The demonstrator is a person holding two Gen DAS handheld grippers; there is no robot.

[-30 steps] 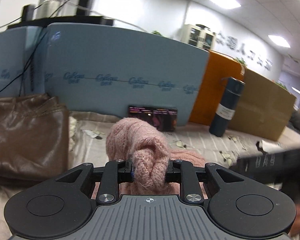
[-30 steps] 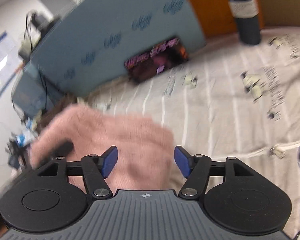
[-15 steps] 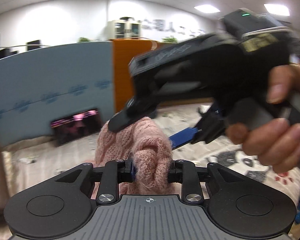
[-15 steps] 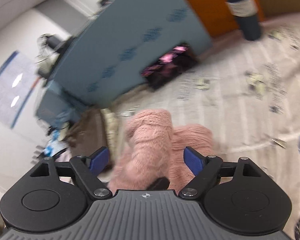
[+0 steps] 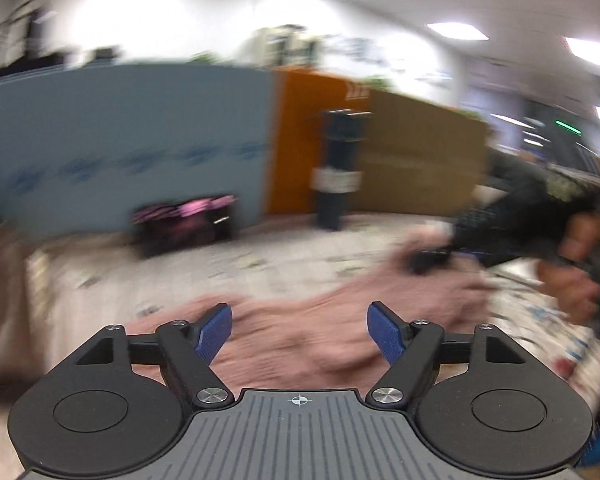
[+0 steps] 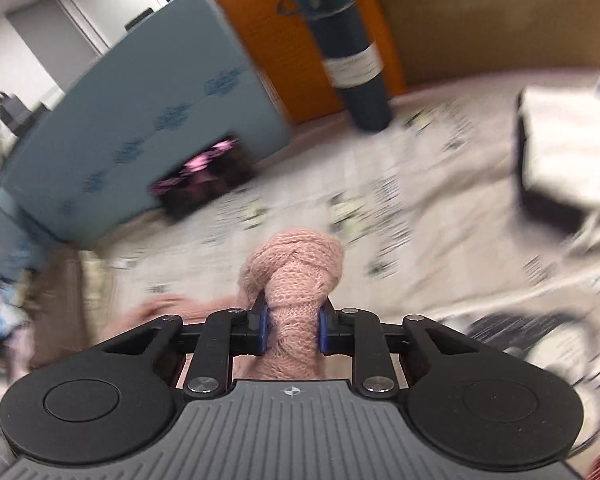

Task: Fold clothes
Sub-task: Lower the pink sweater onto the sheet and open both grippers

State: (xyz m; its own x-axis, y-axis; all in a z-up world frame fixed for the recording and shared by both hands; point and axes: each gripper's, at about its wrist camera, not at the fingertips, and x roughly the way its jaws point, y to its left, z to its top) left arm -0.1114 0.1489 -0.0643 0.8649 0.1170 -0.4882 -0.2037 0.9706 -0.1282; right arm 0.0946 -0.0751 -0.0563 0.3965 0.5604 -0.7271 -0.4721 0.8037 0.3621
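Handed over: left gripper [image 5: 299, 330] fingers are opening, empty; right gripper [image 6: 292, 330] fingers are closing on the pink knit [image 6: 296, 276], which trails left across the desk [image 6: 440, 200] toward the left fingers.

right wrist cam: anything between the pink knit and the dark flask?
Right wrist view: only bare printed cloth between the pink knit in the right tongs and the dark flask.
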